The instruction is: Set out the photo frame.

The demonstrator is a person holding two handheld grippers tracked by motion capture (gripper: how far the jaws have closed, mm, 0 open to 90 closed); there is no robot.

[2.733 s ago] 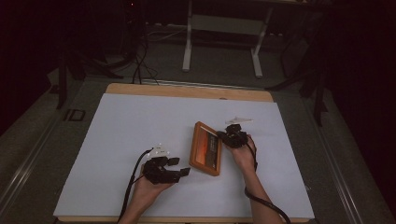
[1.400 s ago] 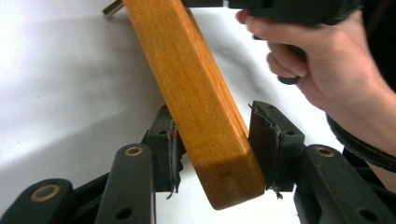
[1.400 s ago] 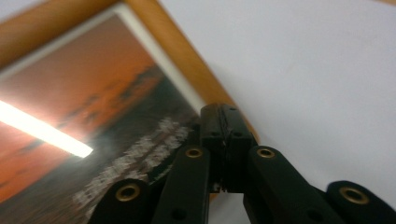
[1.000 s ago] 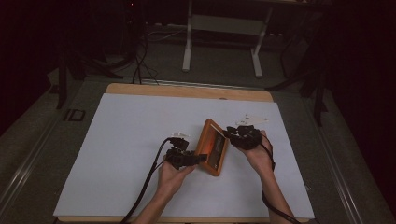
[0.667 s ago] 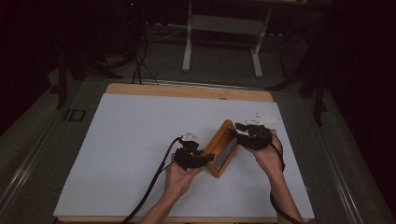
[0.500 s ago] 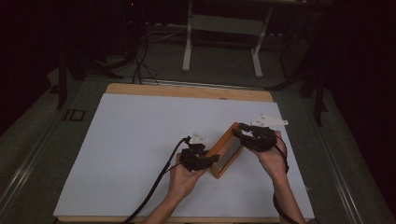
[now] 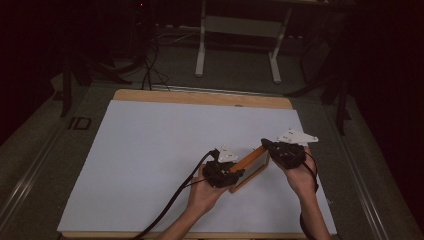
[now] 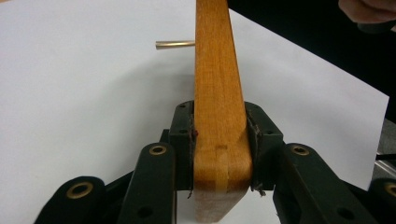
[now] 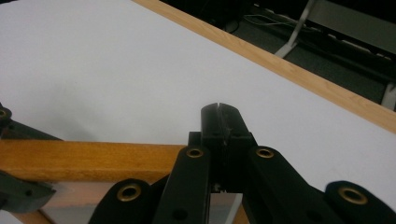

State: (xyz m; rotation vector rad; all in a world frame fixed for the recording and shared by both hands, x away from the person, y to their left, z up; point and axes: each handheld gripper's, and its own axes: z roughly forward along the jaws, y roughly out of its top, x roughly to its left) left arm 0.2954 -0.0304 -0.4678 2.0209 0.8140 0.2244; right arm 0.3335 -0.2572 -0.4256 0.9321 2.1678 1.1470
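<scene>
1. We see the wooden frame toward the near right part of the white sheet. It is tipped up on its long edge above the sheet, not lying flat on it.
2. The left gripper has just been closing. Its fingers are now clenched on both faces of the frame's end rail, with the wood squarely between them.
3. The right gripper sits at the frame's other end, nearer the sheet's far right edge. Its fingers have just been closing and now stand pressed together beyond the top rail. We cannot make out anything between their tips.
4. We judge the frame to be stiff and fairly light, with smooth varnished wood that could slip under a weak pinch. The rails are the safe place to hold it, near a corner where the wood is thickest.
5. The frame acts as the only holder here: a pale pane sits inside the rails. We take it to be fragile, so the fingers should stay off it and the frame should come down onto the sheet gently. We cannot tell whether a picture lies behind the pane.
6. A thin brass-coloured rod juts out beside the frame above the sheet. We cannot tell what it is fixed to.
7. The sheet covers most of the counter.
</scene>
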